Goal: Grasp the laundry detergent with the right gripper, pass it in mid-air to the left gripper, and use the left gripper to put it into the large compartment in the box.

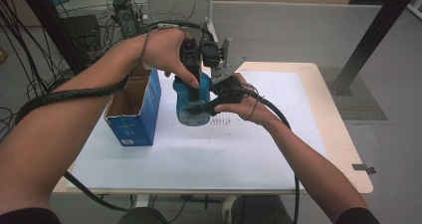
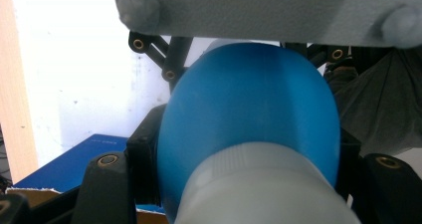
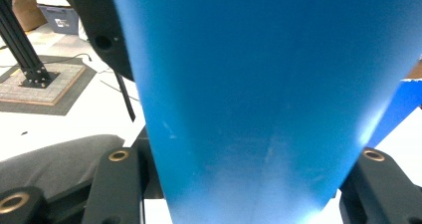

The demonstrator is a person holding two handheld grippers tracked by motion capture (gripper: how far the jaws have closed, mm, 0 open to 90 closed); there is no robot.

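Observation:
A blue bottle (image 1: 190, 104) with a white cap (image 2: 263, 184) hangs above the table, held from two sides. My left gripper (image 1: 191, 77) comes down from above and is shut on the capped top; in the left gripper view its black jaws sit on either side of the cap. My right gripper (image 1: 208, 104) reaches in from the right and is shut on the bottle's body (image 3: 249, 94), which stands between its jaws in the right gripper view. The grey three-cornered plate (image 1: 226, 64) stands above the right hand.
An open blue cardboard box (image 1: 133, 109) stands on the table just left of the bottle. A white sheet (image 1: 278, 129) covers most of the wooden tabletop (image 1: 348, 154). Cables and equipment (image 1: 84, 30) crowd the floor at the far left; a black frame post (image 1: 373, 30) rises at the far right.

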